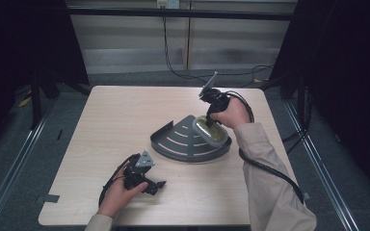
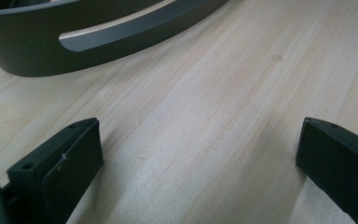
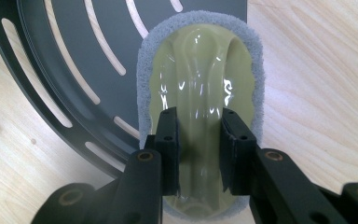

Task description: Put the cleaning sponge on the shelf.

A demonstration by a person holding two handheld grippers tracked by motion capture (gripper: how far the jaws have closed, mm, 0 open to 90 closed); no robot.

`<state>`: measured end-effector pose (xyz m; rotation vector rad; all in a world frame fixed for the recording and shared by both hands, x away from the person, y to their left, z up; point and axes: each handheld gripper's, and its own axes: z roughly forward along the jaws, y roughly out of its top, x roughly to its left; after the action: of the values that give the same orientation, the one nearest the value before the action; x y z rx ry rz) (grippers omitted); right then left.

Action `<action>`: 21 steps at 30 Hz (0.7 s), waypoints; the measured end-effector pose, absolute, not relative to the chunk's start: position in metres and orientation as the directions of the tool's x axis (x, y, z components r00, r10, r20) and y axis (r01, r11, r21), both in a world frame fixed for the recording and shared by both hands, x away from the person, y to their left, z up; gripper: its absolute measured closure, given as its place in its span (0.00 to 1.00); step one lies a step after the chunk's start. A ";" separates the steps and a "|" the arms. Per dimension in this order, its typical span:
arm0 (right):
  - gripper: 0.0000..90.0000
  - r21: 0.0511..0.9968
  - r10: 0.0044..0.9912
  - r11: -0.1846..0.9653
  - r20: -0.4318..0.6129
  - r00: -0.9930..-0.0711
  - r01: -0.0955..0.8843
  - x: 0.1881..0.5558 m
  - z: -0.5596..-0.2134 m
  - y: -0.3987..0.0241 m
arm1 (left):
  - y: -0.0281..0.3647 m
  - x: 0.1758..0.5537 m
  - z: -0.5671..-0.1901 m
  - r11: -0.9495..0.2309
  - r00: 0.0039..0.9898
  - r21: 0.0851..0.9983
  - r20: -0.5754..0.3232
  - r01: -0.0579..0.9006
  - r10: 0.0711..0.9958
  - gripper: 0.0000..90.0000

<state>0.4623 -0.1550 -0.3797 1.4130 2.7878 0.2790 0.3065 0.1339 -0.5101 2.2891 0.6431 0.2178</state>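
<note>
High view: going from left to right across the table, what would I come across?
The left gripper in the person's hand, jaws wide open, → the dark slotted corner tray → the oval scrubbing pad, held by the right gripper at the tray's right end.

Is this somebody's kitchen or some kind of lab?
Probably a lab or recording studio, not a kitchen. A lone wooden table stands between black curtains, with cables trailing over the floor. A person works hand-held grippers; the right gripper holds a scrubber over a slotted dark rack.
</note>
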 end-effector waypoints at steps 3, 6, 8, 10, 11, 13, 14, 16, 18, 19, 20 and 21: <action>0.79 0.160 0.799 0.579 0.082 -0.595 0.799 0.462 -0.382 -0.154 | 0.134 0.307 -0.510 -0.604 0.860 0.699 -0.033 0.384 0.509 0.00; 0.79 0.163 0.798 0.580 0.083 -0.596 0.798 0.461 -0.384 -0.153 | 0.134 0.307 -0.510 -0.603 0.860 0.699 -0.033 0.384 0.509 0.00; 0.79 0.159 0.798 0.581 0.080 -0.597 0.798 0.461 -0.384 -0.153 | 0.134 0.306 -0.510 -0.604 0.859 0.699 -0.031 0.384 0.510 0.00; 0.79 0.158 0.797 0.583 0.081 -0.599 0.797 0.460 -0.387 -0.153 | 0.134 0.307 -0.510 -0.604 0.860 0.699 -0.033 0.384 0.509 0.00; 0.79 0.157 0.797 0.583 0.082 -0.598 0.797 0.460 -0.388 -0.154 | 0.134 0.307 -0.510 -0.604 0.860 0.699 -0.033 0.384 0.509 0.00; 0.79 0.154 0.795 0.586 0.080 -0.601 0.796 0.460 -0.390 -0.154 | 0.134 0.307 -0.510 -0.603 0.860 0.699 -0.033 0.384 0.509 0.00; 0.79 0.154 0.795 0.586 0.080 -0.601 0.796 0.460 -0.390 -0.154 | 0.134 0.307 -0.510 -0.604 0.860 0.699 -0.033 0.384 0.509 0.00; 0.79 0.154 0.795 0.586 0.084 -0.601 0.796 0.460 -0.392 -0.154 | 0.134 0.307 -0.510 -0.604 0.860 0.699 -0.033 0.384 0.509 0.00; 0.79 0.156 0.794 0.586 0.081 -0.602 0.795 0.461 -0.393 -0.155 | 0.134 0.307 -0.510 -0.604 0.860 0.699 -0.033 0.384 0.509 0.00; 0.79 0.155 0.796 0.585 0.083 -0.600 0.796 0.460 -0.394 -0.155 | 0.134 0.307 -0.510 -0.604 0.860 0.699 -0.033 0.384 0.509 0.00; 0.79 0.153 0.793 0.588 0.085 -0.603 0.794 0.460 -0.394 -0.155 | 0.134 0.307 -0.510 -0.604 0.860 0.699 -0.033 0.384 0.509 0.00; 0.79 0.150 0.792 0.590 0.082 -0.605 0.793 0.460 -0.395 -0.155 | 0.134 0.307 -0.510 -0.602 0.861 0.701 -0.033 0.383 0.508 0.00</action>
<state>0.4603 -0.1553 -0.3953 1.3992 2.8067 0.2700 0.3067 0.1337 -0.5103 2.2869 0.6416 0.2179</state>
